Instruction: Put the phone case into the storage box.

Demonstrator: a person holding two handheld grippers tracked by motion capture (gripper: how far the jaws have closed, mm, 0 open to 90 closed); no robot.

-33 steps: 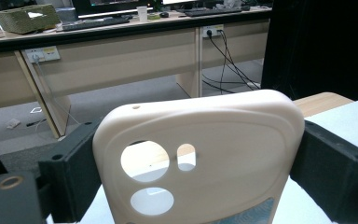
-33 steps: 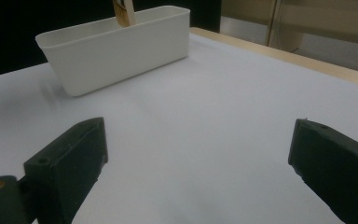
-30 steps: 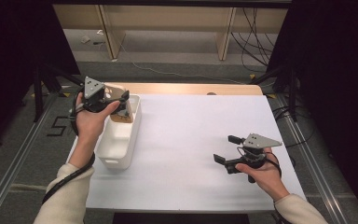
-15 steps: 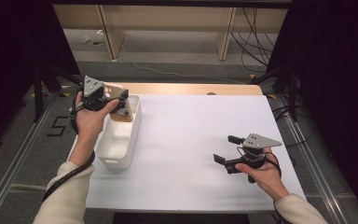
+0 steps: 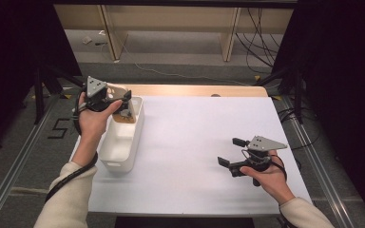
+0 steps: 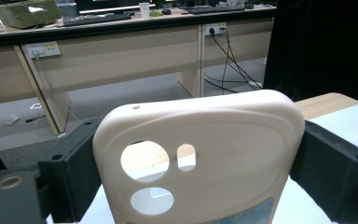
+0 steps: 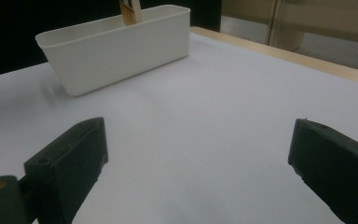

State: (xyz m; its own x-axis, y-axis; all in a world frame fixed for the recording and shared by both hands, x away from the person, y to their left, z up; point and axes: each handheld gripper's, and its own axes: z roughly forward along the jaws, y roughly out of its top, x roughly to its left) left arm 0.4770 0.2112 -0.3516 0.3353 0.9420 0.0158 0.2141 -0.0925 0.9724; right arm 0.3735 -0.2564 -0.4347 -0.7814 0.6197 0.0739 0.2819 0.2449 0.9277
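Two grippers working over a white table point(image 5: 190, 142) in the high view. Left gripper point(image 5: 123, 105) hovering at the far end of a white bin point(image 5: 123, 142), jaws clamping a cream phone case point(image 5: 115, 90) by its edges, case standing above the bin's far end, near the table's far left corner. Left hand point(image 5: 93, 118) wrapping the gripper body, sleeve coming up from the bottom left. Right gripper point(image 5: 232, 153) sitting near the table's right front, well apart from the bin, jaws spread with nothing between them, pointing left toward the bin. Right hand point(image 5: 266, 176) cupping it from below. Strip of wood point(image 5: 195, 90) showing along the table's far edge.

Looking along the left gripper's jaws in its own view: case point(image 6: 200, 158) standing upright between them, rounded top edge up, both black jaws pressing its sides. Three cut-outs point(image 6: 144, 161) sitting in its left half, two round and one small oblong, table showing through them. Desks point(image 6: 121, 51) and cables point(image 6: 228, 56) lying beyond, across the floor.

Looking along the right gripper's jaws in its own view: both black jaws gaping wide over bare table point(image 7: 205, 121), gripper point(image 7: 198, 161) pinching nothing. Bin point(image 7: 116, 46) resting farther off at upper left, long side facing, a sliver of the case point(image 7: 130, 11) poking above its far rim.
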